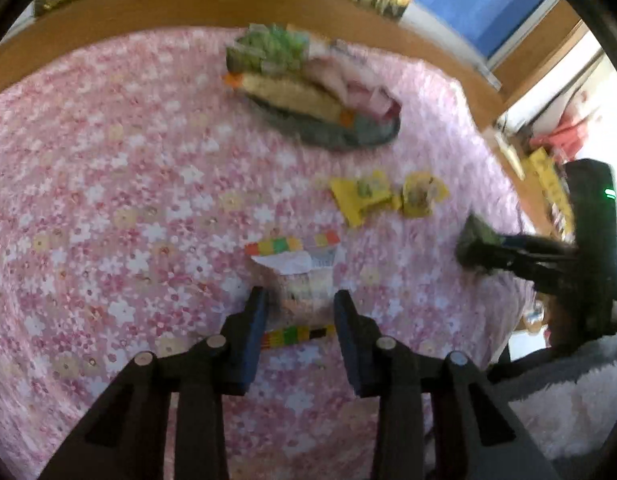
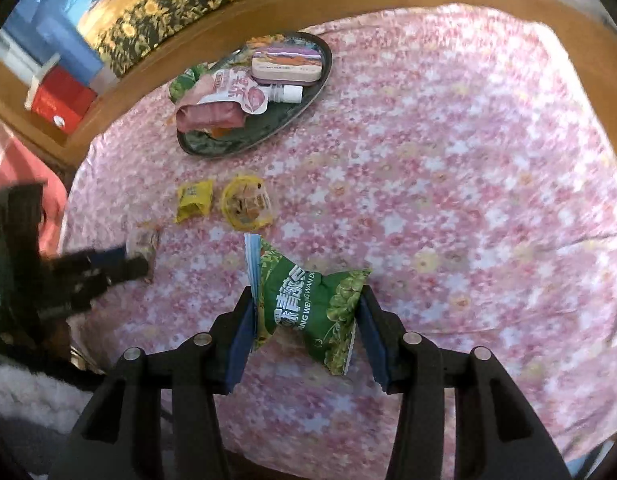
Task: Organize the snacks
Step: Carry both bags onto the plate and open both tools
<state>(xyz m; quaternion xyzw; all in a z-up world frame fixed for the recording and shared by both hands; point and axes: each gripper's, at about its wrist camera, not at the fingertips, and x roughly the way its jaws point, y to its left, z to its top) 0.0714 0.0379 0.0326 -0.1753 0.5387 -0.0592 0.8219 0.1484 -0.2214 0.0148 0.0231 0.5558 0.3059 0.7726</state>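
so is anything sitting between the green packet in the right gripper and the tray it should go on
Yes. The two yellow snacks lie on the cloth, roughly between the green packet held in the right gripper and the dark tray. Carried above them, the way looks open, though the tray is already crowded.

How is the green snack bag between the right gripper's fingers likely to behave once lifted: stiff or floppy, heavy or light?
The green snack bag will probably flex: it is already pinched and creased between the right gripper fingers. It looks puffy, so likely light for its size. Its glossy film may slip if the grip loosens.
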